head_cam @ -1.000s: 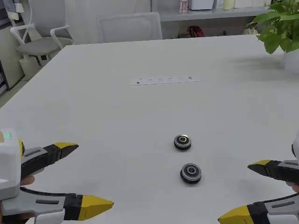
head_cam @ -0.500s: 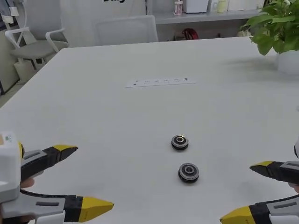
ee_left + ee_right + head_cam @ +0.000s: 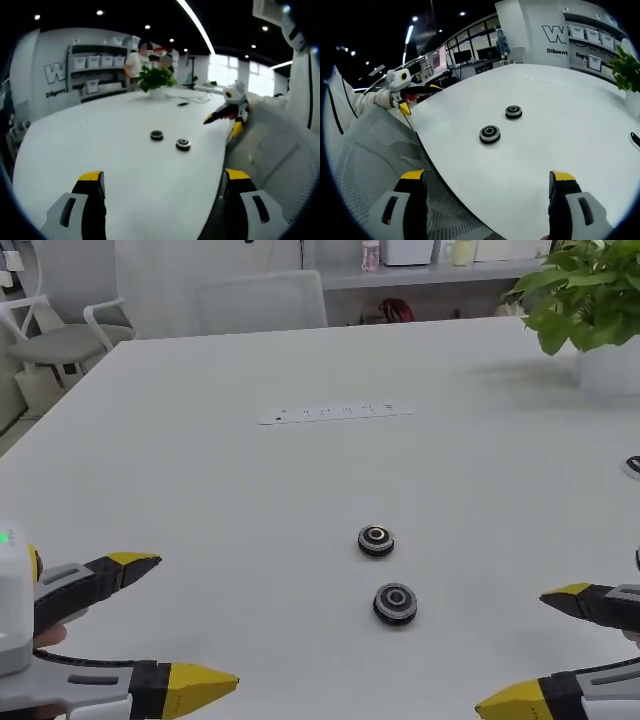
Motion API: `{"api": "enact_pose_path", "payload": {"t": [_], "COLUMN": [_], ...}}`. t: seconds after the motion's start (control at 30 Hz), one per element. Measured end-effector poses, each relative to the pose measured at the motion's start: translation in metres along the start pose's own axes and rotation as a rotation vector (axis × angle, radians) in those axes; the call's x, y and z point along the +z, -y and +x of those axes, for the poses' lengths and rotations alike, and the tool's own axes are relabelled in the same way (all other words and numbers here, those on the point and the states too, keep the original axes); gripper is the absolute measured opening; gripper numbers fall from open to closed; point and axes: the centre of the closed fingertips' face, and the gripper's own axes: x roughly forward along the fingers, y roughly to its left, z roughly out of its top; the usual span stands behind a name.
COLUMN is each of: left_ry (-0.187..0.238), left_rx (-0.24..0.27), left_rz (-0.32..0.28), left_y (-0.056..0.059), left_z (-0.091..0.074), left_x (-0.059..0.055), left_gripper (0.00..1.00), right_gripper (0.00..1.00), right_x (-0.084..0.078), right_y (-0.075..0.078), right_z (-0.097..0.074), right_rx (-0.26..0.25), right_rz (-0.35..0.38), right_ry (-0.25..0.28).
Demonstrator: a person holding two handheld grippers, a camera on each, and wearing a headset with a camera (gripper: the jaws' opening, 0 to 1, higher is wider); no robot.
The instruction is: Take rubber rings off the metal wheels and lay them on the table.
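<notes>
Nothing on the tabletop [image 3: 230,490] has shifted since the earlier frames. The head camera has swung slightly right, so both metal wheels sit a little further left in the head view. The near wheel [image 3: 395,603] and the far wheel [image 3: 376,541] lie flat and close together but apart, right of the scene's centre. Each carries a black rubber ring [image 3: 395,619] around its rim.

The left gripper [image 3: 195,619] hovers at the near left with its yellow-tipped fingers [image 3: 200,678] spread wide, well apart from both wheels and holding nothing. The right gripper [image 3: 512,650] hovers at the near right, also spread wide and holding nothing. The near wheel lies between the two grippers, closer to the right one.

Through the left gripper view, the near wheel [image 3: 183,144] and far wheel [image 3: 157,135] lie ahead of the open fingers [image 3: 91,180], with the right gripper [image 3: 227,112] beyond. From the right gripper view, both wheels [image 3: 490,134] [image 3: 513,112] sit ahead and the left gripper [image 3: 412,95] is far off to the left.

Further away, a flat socket strip [image 3: 335,412] is set in the tabletop, a potted plant [image 3: 585,290] stands at the far right, and a small dark item [image 3: 632,465] lies at the right edge.
</notes>
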Motion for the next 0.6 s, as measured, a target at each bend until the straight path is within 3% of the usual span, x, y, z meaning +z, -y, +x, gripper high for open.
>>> {"api": "enact_pose_path", "payload": {"t": [0.6], "left_ry": [0.008], "left_rx": [0.011], "left_rz": [-0.026], "left_y": [-0.006], "left_z": [-0.0027], "left_x": [0.0025], "left_gripper": [1.0], "right_gripper": [0.98], "right_x": [0.0024], "right_y": [0.002], "right_z": [-0.0039], "right_rx": [-0.007], "right_rz": [0.011], "right_ry": [0.0]}}
